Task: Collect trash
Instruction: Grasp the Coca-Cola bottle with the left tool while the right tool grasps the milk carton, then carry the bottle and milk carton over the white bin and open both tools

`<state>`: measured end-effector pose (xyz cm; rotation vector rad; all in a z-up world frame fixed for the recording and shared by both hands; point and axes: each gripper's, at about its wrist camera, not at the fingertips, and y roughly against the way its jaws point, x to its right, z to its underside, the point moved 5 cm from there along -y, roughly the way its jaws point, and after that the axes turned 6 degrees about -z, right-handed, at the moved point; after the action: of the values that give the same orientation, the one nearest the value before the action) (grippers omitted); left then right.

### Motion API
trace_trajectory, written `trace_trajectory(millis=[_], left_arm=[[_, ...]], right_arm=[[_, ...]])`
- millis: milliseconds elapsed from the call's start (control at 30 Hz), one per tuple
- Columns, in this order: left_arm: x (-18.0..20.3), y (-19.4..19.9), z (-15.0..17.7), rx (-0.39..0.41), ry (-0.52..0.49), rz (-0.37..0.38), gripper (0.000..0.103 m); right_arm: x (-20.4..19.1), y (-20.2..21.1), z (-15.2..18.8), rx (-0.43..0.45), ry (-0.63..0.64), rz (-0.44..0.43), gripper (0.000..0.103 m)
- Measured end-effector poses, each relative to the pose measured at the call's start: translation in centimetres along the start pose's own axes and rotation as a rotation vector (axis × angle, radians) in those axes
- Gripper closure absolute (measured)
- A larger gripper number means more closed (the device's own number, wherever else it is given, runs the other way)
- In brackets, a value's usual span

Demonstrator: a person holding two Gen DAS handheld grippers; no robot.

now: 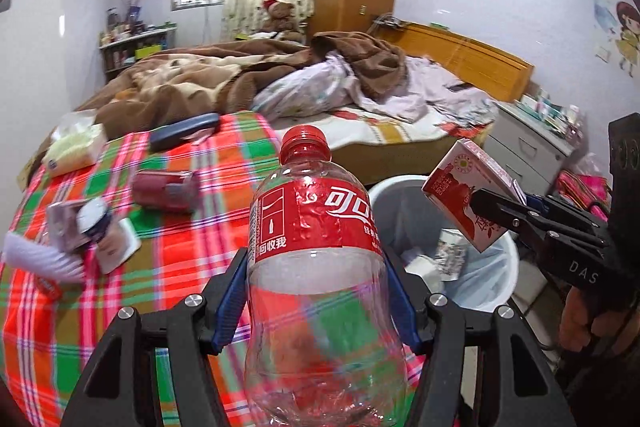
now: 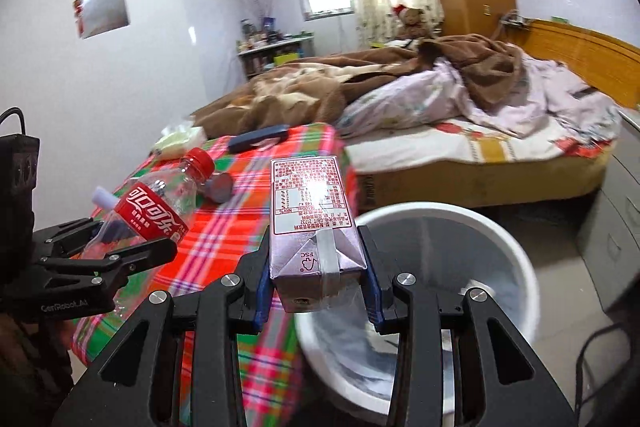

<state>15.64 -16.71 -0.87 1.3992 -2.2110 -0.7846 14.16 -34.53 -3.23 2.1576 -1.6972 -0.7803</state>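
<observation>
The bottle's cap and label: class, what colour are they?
Both are red, on the clear bottle; the label carries white lettering. The left wrist view shows it best.

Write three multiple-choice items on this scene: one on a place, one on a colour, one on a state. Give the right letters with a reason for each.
1. Where is the white trash bin?
A. on the bed
B. on the floor beside the plaid-covered table
C. on top of the wardrobe

2. What colour is the cap of the plastic bottle?
A. red
B. blue
C. green

3. What is the right gripper doing?
A. hanging open and empty
B. clamped on a drink carton
C. holding a brush

Answers:
1 B, the bin stands on the floor against the table's edge.
2 A, the cap above the red label is red; the left gripper holds this bottle.
3 B, both pads press the carton's sides.
</observation>
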Motion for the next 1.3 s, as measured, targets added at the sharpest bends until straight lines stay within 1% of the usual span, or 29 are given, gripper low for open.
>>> trace_trajectory(millis=[100, 200, 333, 600, 733, 933, 1133, 1167, 1200, 1233, 1267, 1300], left_arm=[[1.9, -1.0, -0.4, -0.014, -0.015, 0.038, 0.04], [3.7, -1.8, -0.7, -0.015, -0.054, 0.045, 0.04], [6.1, -3.4, -0.9, -0.043, -0.072, 0.099, 0.04], [9.6, -5.9, -1.0, -0.077, -0.129, 0.124, 0.04], [11.0, -7.5, -0.6, -0.101, -0.156, 0.128, 0.04], [12.0, -9.1, -0.2, -0.126, -0.171, 0.14, 0.04], [11.9, -9.7, -0.3, -0.126, -0.144, 0.156, 0.039], [11.8, -9.6, -0.3, -0.125, -0.14, 0.153, 0.037], [11.7, -9.6, -0.4, -0.124, -0.139, 0.151, 0.035], [11.5, -9.5, -0.4, -0.122, -0.135, 0.152, 0.034], [11.4, -9.4, -0.4, -0.12, -0.133, 0.153, 0.034], [11.3, -9.3, -0.4, -0.117, -0.131, 0.151, 0.034]], right_arm=[[1.4, 0.4, 0.3, 0.001, -0.019, 0.05, 0.065], [2.8, 0.5, 0.6, -0.004, -0.043, 0.088, 0.065], [4.3, 0.9, 1.2, -0.012, -0.064, 0.137, 0.065], [6.7, 1.2, 2.6, -0.047, -0.098, 0.206, 0.065], [7.2, 0.9, 3.5, -0.075, -0.087, 0.244, 0.065], [8.3, 0.4, 4.2, -0.108, -0.097, 0.261, 0.065], [8.7, -0.1, 4.8, -0.143, -0.106, 0.275, 0.064], [8.7, -0.1, 4.8, -0.147, -0.109, 0.272, 0.064], [8.6, -0.2, 4.9, -0.148, -0.11, 0.268, 0.057], [8.6, 0.0, 4.8, -0.144, -0.109, 0.27, 0.047], [8.5, 0.0, 4.7, -0.139, -0.109, 0.27, 0.044], [8.5, 0.2, 4.7, -0.134, -0.111, 0.266, 0.044]])
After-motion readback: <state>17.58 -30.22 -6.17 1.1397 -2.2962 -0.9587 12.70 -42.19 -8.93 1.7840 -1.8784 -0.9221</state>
